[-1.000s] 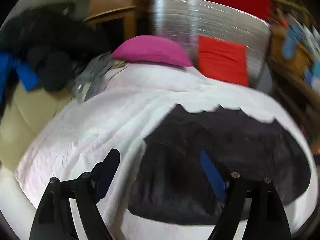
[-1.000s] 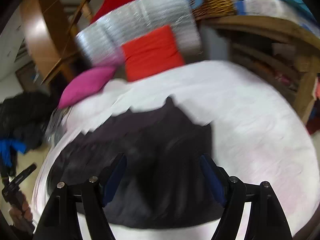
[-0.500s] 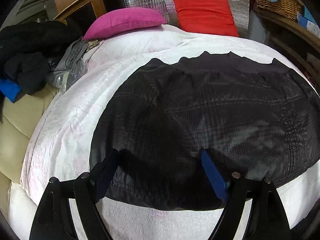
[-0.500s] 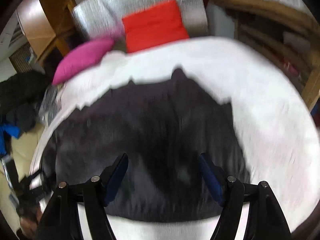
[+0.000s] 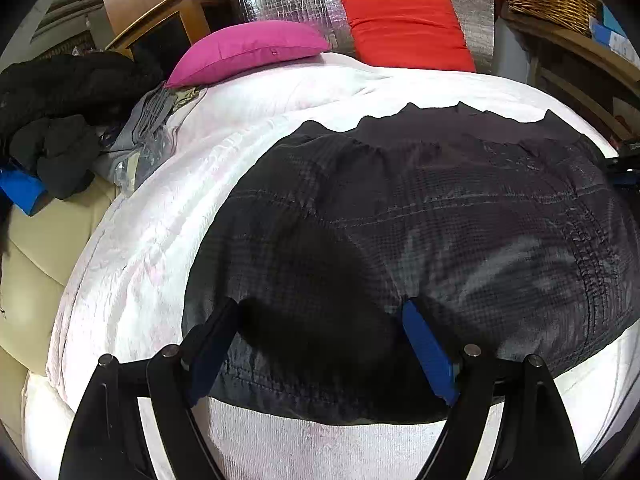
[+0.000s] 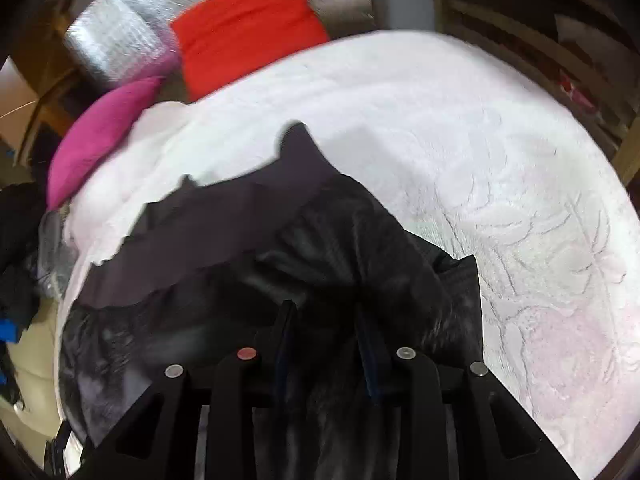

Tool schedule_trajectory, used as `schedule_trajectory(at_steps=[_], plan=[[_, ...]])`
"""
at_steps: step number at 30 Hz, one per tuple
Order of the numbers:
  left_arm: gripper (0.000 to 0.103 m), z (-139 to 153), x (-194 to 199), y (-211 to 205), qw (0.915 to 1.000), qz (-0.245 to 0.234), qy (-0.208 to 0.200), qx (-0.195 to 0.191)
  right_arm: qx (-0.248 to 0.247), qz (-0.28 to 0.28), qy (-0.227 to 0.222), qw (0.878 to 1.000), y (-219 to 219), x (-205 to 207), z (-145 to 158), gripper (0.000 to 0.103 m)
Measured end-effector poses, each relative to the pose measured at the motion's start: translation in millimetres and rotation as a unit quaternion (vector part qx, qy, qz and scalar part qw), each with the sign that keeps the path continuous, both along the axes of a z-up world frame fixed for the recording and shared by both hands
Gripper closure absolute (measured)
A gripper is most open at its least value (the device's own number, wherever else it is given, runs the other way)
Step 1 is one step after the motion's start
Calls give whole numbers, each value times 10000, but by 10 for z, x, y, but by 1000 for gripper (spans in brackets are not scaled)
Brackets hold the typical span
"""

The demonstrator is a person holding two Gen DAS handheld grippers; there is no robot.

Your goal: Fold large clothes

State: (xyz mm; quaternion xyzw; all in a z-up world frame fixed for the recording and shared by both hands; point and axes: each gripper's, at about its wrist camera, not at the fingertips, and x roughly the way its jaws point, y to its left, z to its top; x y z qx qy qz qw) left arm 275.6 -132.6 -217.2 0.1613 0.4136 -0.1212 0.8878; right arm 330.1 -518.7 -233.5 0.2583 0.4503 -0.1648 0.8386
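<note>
STEP: first fold | GARMENT: black garment [image 5: 420, 240] flat on white bed [image 5: 168, 208] | RIGHT: right claw [image 6: 326, 316] just closing, bunched cloth between pads (clamp fully before lifting) | LEFT: left claw [image 5: 320, 316] released over near hem; pinch hem, lift evenly

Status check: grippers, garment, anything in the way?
Left gripper open over black garment. Right gripper just closing, fabric bunched between fingers. White bedspread around it, no obstruction.
</note>
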Motion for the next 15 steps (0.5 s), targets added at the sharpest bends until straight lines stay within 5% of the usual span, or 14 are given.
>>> schedule_trajectory(at_steps=[4,6,10,15], plan=[[19,3,-18,11,10000,21,-30,22,-220,318,-311,9988,296,-304,214,60],[19,2,-25,12,10000,32,-39,32,-375,537,-376,9971,445,-446,291,24],[19,1,-40,-9,9999,28,-96,107,-644,854,-600,9924,830,-704,331,24],[19,-19,-48,-5,9999,5,-115,126,-416,1049,-69,9936,1087,-862,47,25]])
